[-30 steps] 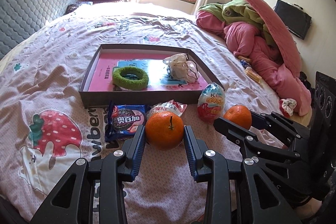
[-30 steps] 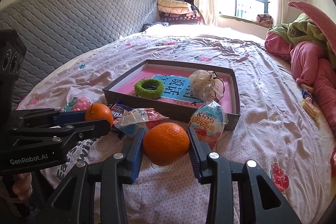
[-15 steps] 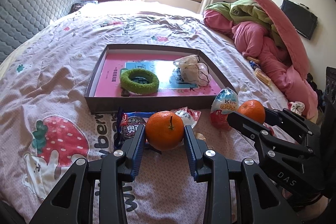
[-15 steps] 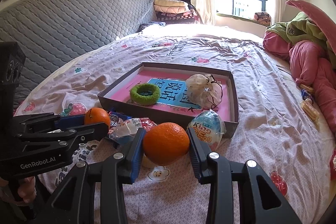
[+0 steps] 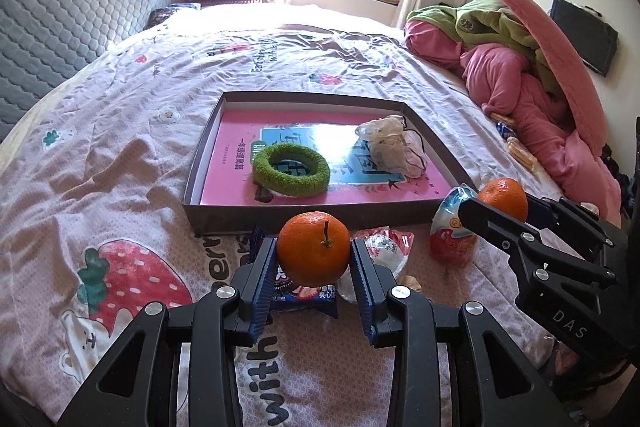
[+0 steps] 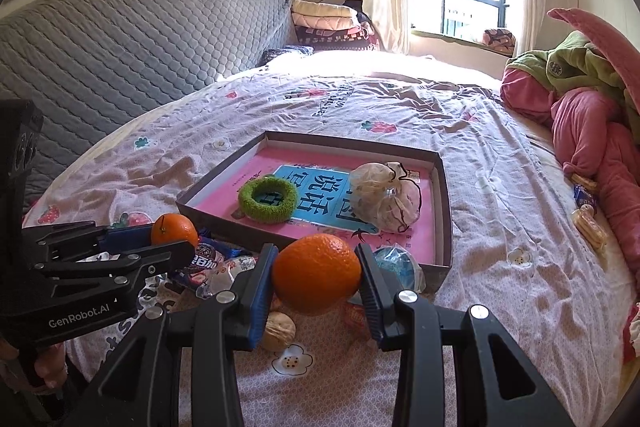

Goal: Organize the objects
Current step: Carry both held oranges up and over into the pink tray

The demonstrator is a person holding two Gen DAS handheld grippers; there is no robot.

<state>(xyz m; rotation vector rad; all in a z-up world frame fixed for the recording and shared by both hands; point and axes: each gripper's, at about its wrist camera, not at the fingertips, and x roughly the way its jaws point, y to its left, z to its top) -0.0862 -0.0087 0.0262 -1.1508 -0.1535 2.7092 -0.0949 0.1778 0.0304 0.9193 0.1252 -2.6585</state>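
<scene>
Both clamped oranges point(image 5: 313, 254) point(image 6: 317, 271) have been carried nearer the tray point(image 5: 320, 215).

Matte black linkage arms fill the near edge on the left gripper point(image 5: 314, 269), each bar cut with long triangular windows and pinned by round silver screws. Its fingers point(image 5: 262, 285) carry ribbed blue pads on the inner faces. Same build on the right gripper point(image 6: 316, 277): black frame, silver screw heads, blue ridged pads. White lettering reads "GenRobot.AI" on the left unit's side and "DAS" on the right unit's body. A boxy black housing rises behind each. Fingertips of a hand point(image 6: 46, 367) curl under the left handle.
</scene>
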